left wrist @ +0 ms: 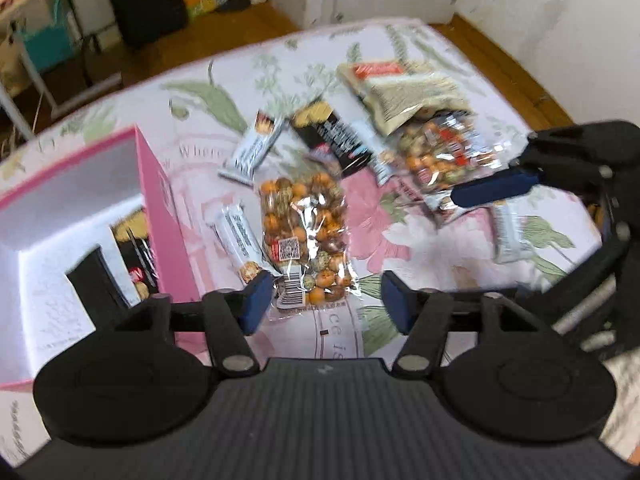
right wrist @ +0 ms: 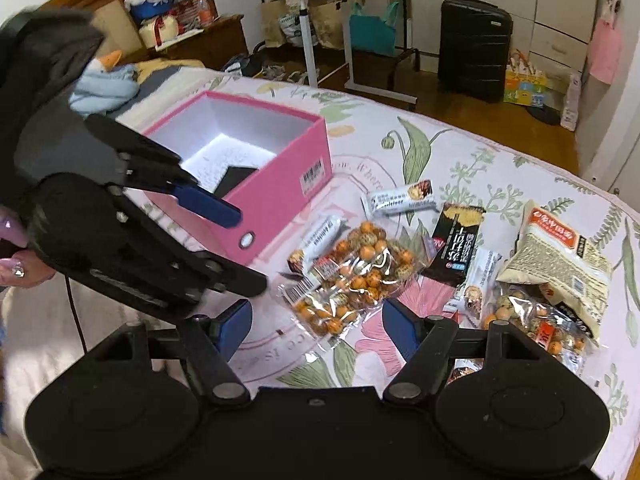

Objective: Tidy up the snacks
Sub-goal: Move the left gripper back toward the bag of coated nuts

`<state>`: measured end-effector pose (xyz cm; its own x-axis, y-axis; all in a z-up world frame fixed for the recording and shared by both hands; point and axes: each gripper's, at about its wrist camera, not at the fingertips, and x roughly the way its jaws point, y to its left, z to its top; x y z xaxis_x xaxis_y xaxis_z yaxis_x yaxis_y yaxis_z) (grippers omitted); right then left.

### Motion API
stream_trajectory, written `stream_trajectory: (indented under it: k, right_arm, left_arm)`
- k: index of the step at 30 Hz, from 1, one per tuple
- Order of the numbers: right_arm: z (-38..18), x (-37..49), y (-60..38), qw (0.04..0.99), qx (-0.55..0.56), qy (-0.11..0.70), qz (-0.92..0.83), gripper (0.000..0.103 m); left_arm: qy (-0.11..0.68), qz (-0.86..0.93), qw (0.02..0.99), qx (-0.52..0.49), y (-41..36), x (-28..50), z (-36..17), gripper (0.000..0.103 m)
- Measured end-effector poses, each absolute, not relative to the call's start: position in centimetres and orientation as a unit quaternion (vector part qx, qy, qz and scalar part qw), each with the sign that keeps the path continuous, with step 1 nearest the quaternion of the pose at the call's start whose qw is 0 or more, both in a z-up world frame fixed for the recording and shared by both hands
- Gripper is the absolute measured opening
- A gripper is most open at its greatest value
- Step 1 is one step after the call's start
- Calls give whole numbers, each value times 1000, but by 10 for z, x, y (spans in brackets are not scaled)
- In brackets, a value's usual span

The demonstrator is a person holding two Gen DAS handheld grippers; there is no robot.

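both tongs hang over the flowered bedspread point(right wrist: 460, 152) with nothing between their pads. left tongs point(left wrist: 324, 306) stand partly apart, just beside the pink box point(left wrist: 160, 208), which sits at their left with a dark packet already lying inside. dead ahead of them, its barcode end reaching in between the tips, lies the clear bag of nuts point(left wrist: 306, 236); a white bar point(left wrist: 240, 240) lies just left of it, touching or nearly so. that bag looks like the next pick. to do it well, i'd lower the left tongs straight over the near end of the bag, keep the left pad clear of the white bar, and pinch the crinkly seam rather than the loose nuts, which will shift and slip. lift slowly; the film is slick.

right tongs point(right wrist: 318, 328) gape wider, also empty, with the same bag just ahead of the tips. further right lie a black packet point(right wrist: 456, 244), another white bar point(right wrist: 480, 280), a second bag of nuts point(right wrist: 532, 320) and a beige pack point(right wrist: 560, 264) overlapping it. keep the right tongs back so the two do not crowd one bag.
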<state>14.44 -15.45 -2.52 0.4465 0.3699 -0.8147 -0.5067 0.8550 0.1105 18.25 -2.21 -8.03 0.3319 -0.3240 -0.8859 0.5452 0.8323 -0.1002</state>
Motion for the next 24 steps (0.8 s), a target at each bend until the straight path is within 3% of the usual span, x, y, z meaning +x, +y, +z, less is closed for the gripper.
stream_trajectory:
  k: [11, 15, 24]
  right_arm:
    - [-112, 175, -156, 848, -52, 459, 259, 77]
    - [-137, 180, -159, 850, -12, 462, 252, 77]
    - [-165, 189, -167, 853, 8, 448, 268, 82]
  left_arm:
    - [563, -209, 799, 44, -27, 218, -148, 52]
    - [550, -146, 817, 87, -31, 220, -175, 52]
    - [567, -172, 804, 52, -26, 228, -186, 62]
